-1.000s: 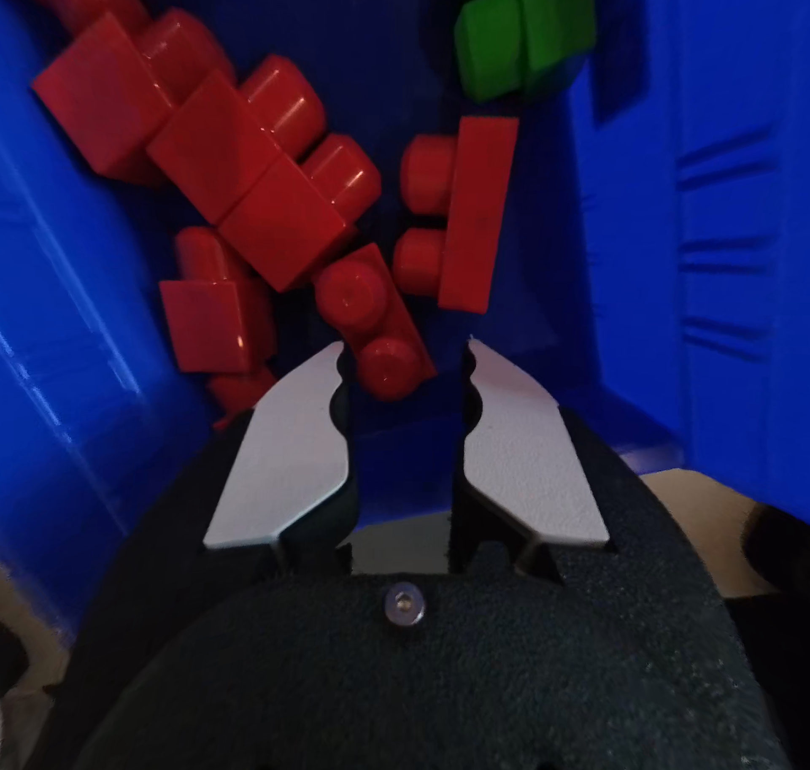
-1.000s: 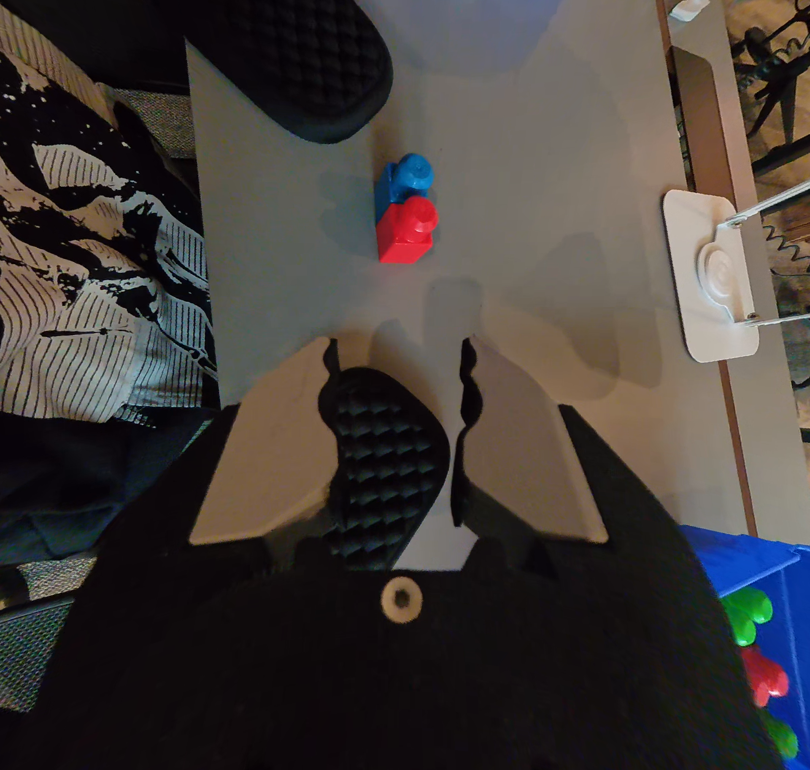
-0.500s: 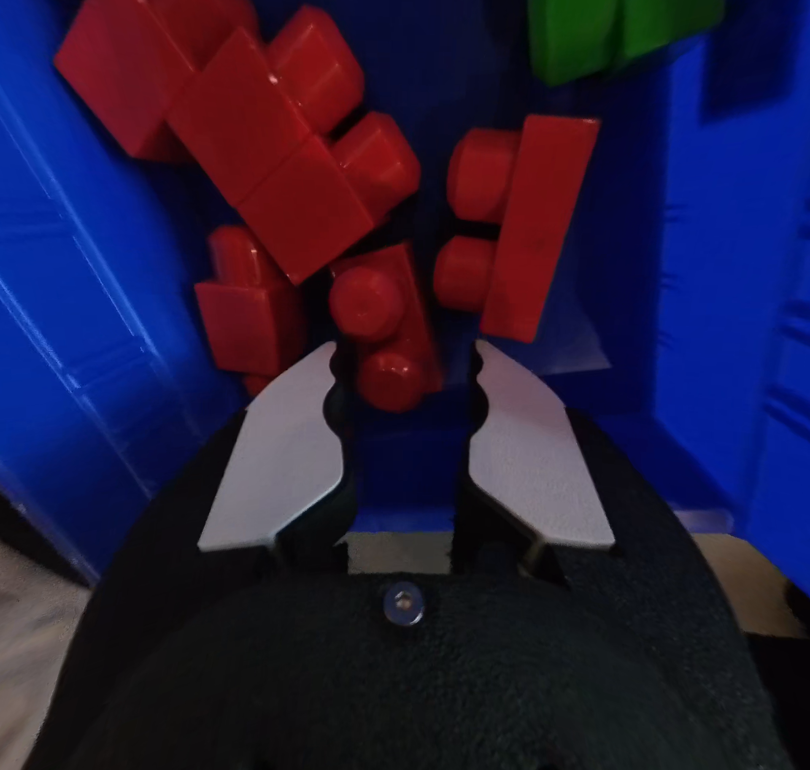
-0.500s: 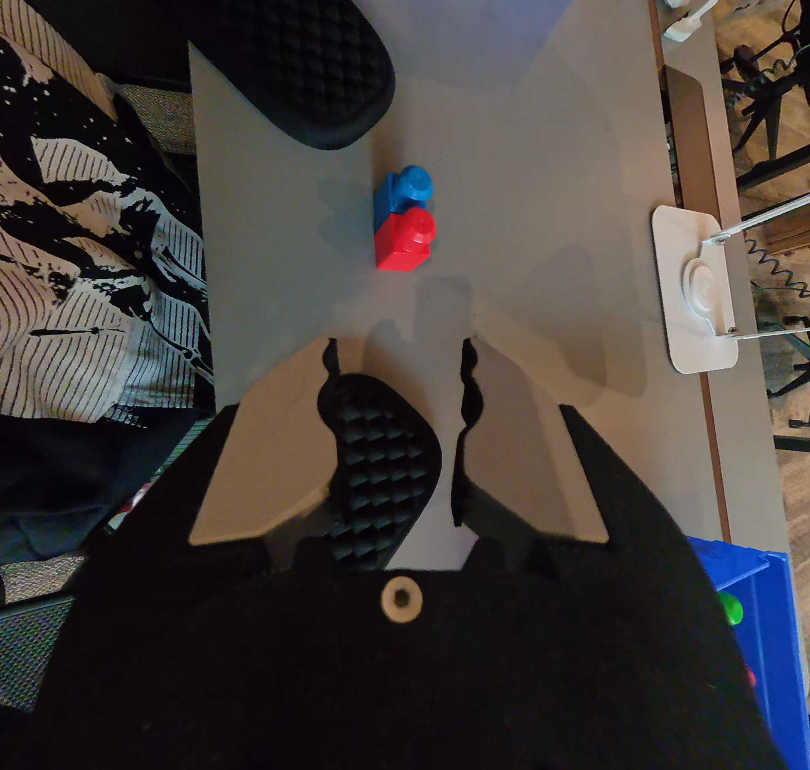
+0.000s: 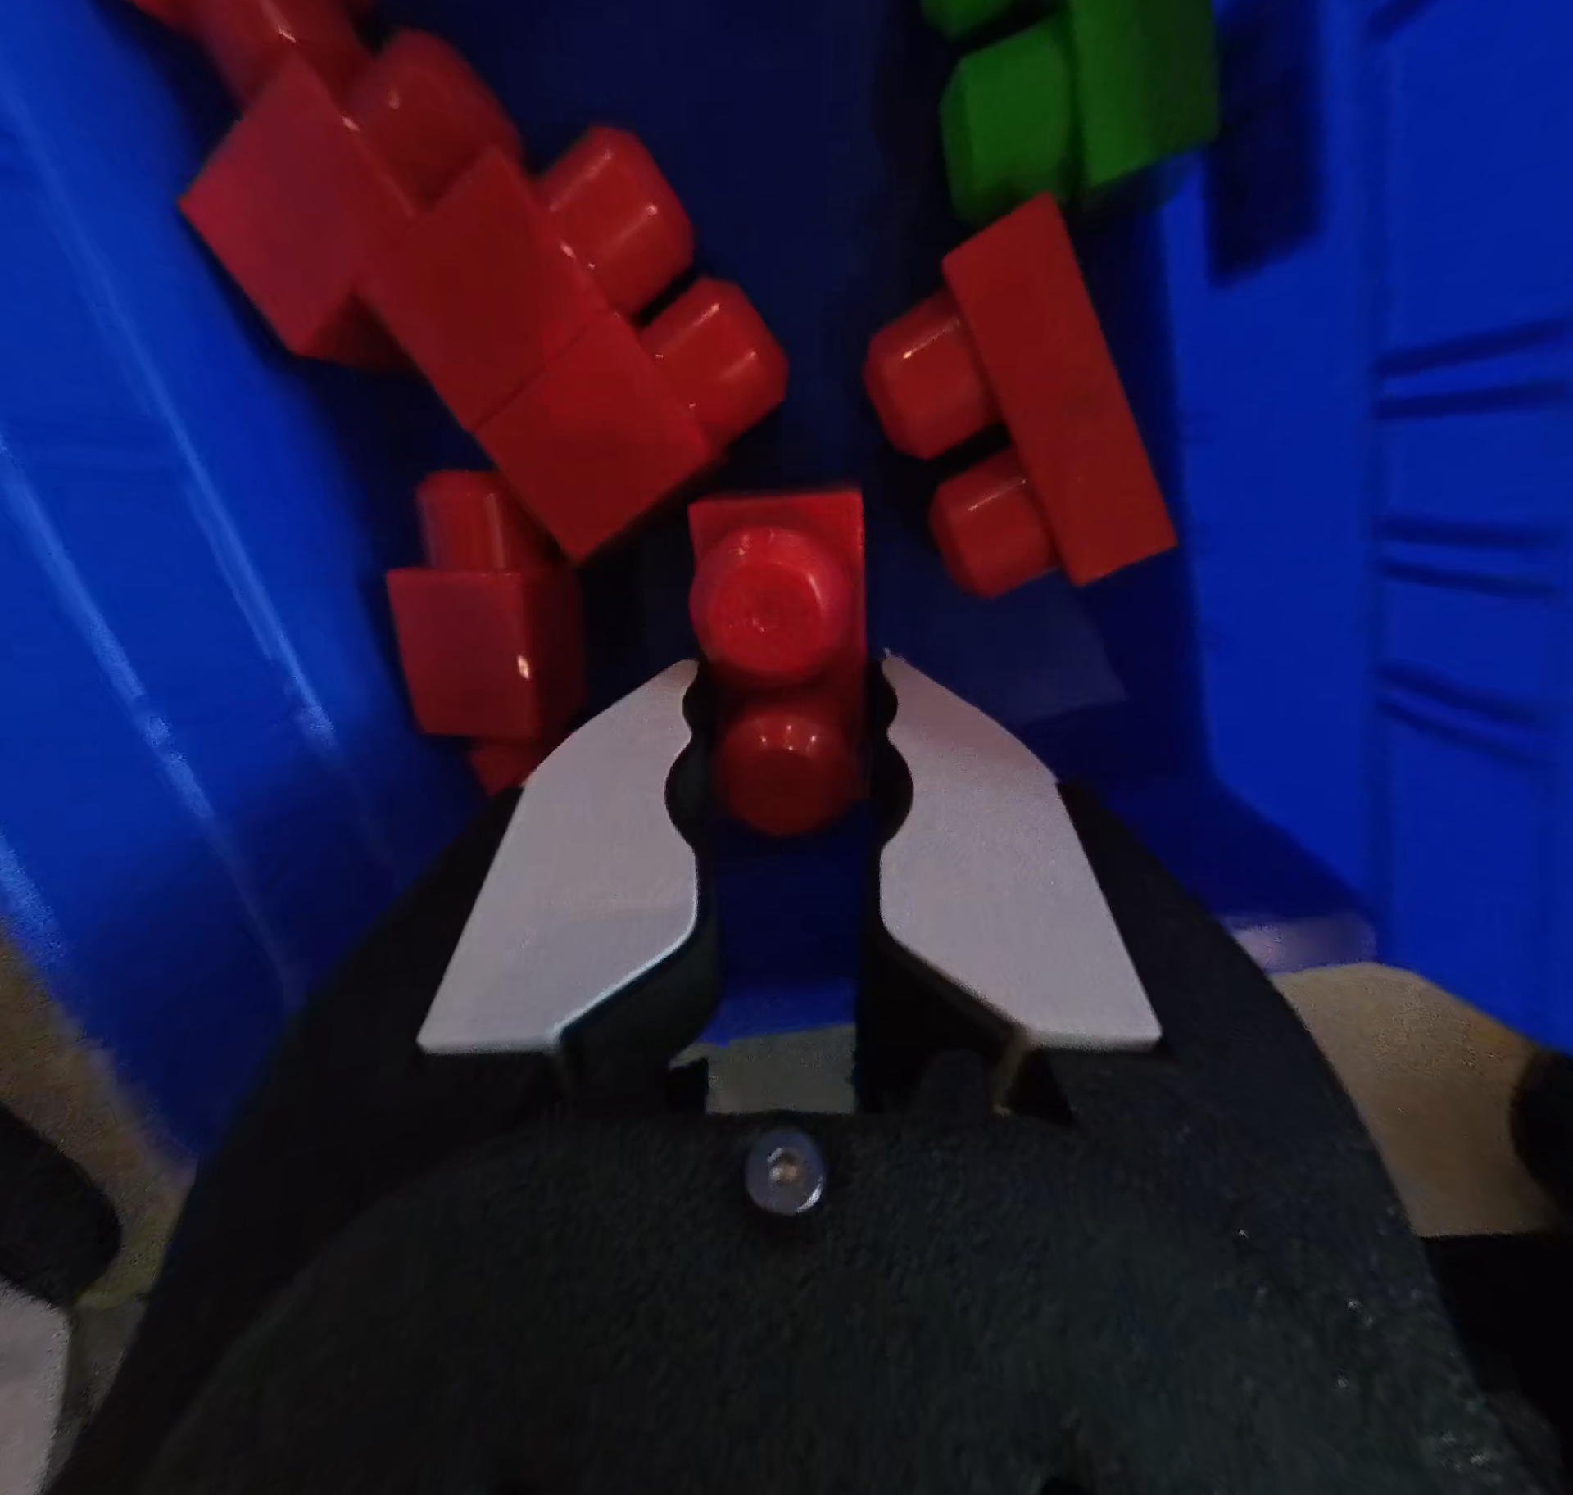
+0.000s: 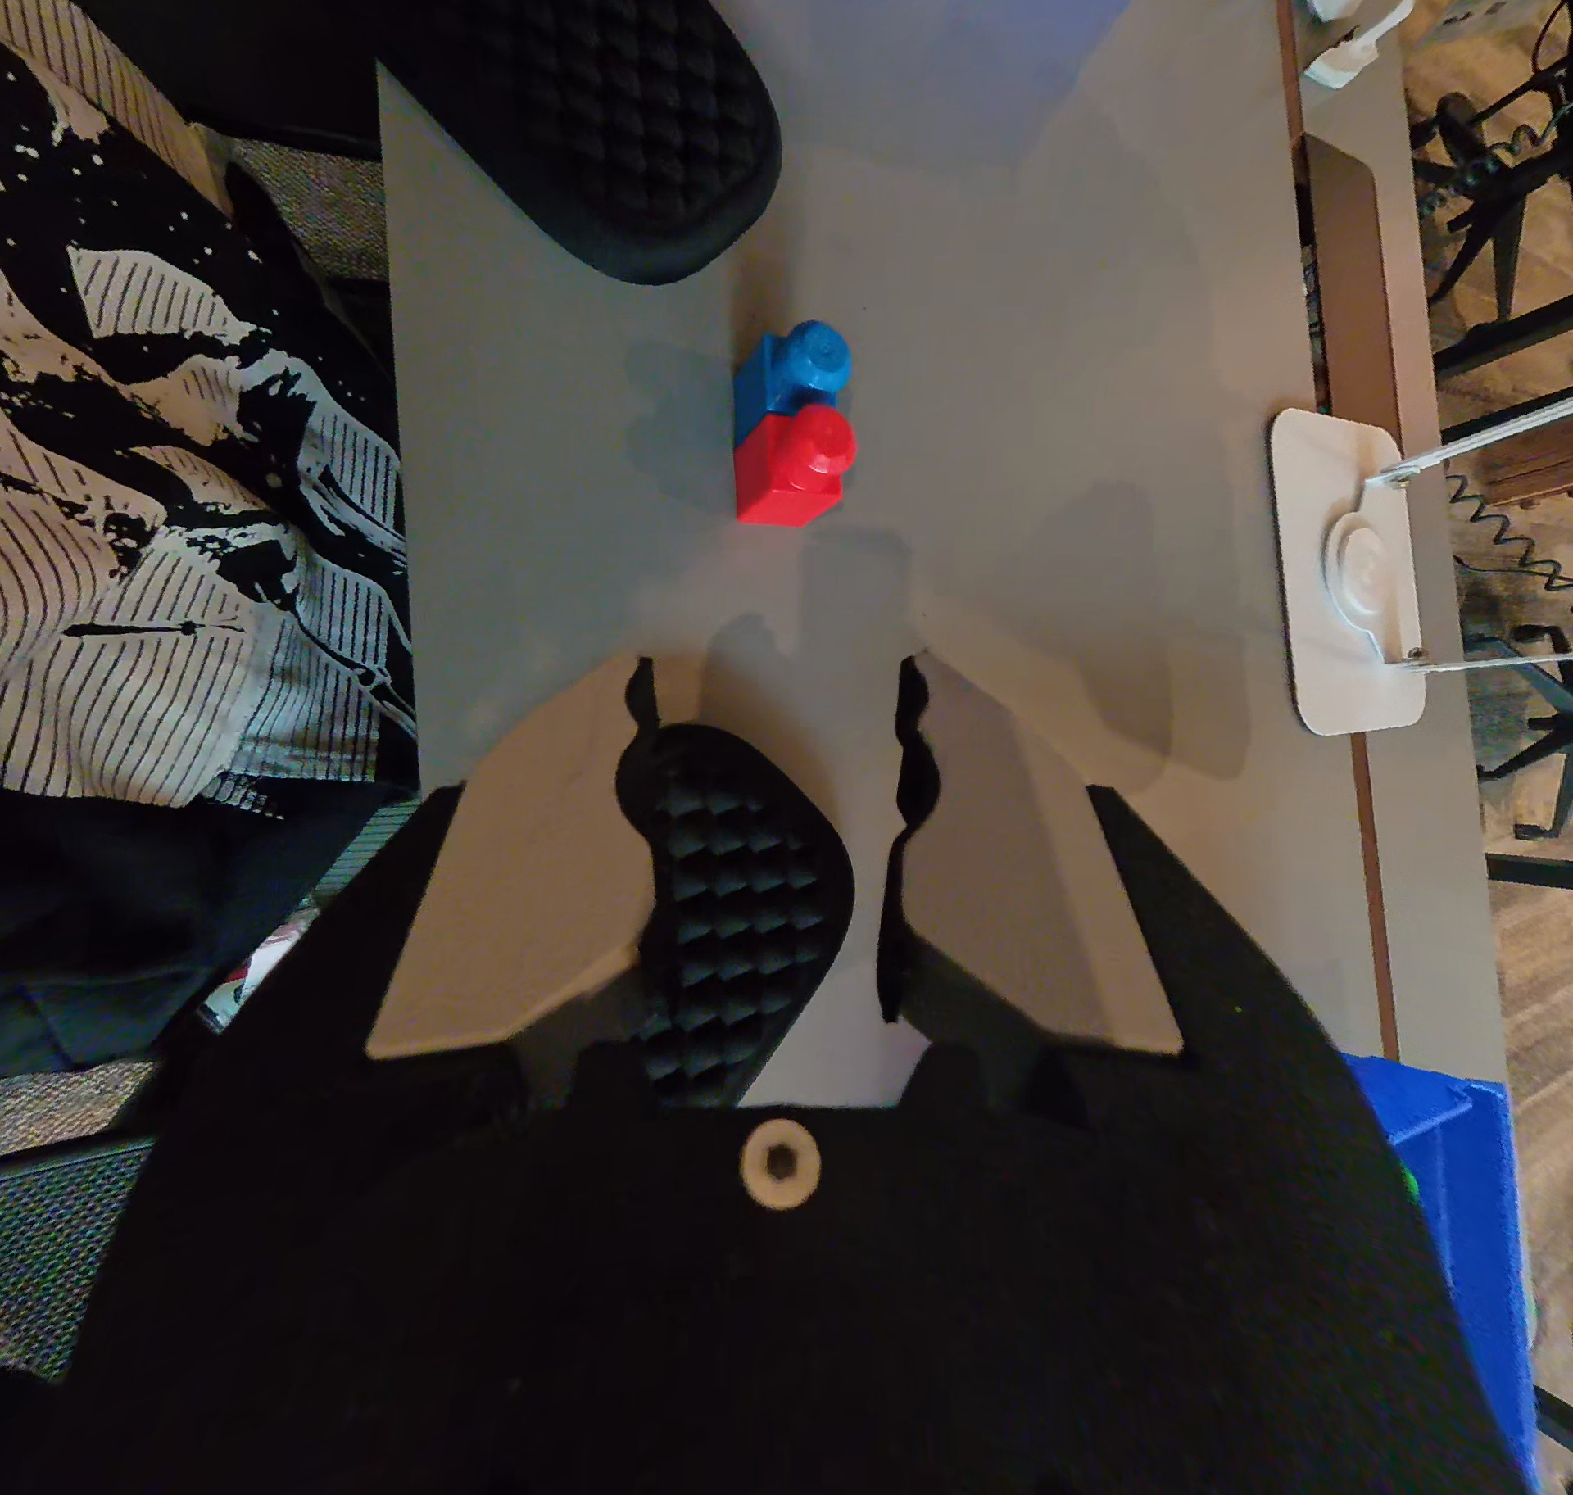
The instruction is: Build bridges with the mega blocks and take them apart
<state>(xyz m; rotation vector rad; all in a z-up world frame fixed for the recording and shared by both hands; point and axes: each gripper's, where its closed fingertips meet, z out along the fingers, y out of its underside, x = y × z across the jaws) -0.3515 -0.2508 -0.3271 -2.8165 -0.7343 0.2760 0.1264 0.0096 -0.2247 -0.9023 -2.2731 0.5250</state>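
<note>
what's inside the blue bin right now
Loose red blocks, one green block, and the left gripper shut on a two-stud red block. The gripper covers the near floor.

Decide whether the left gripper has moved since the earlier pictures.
Yes. The left gripper advanced deeper into the blue bin, closing on the two-stud red block it now holds.

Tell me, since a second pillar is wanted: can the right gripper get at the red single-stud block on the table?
Probably yes. The right gripper is open and empty, the red single-stud block lies straight ahead, and the grey table between them is bare. The blue block touches only its far side.
</note>
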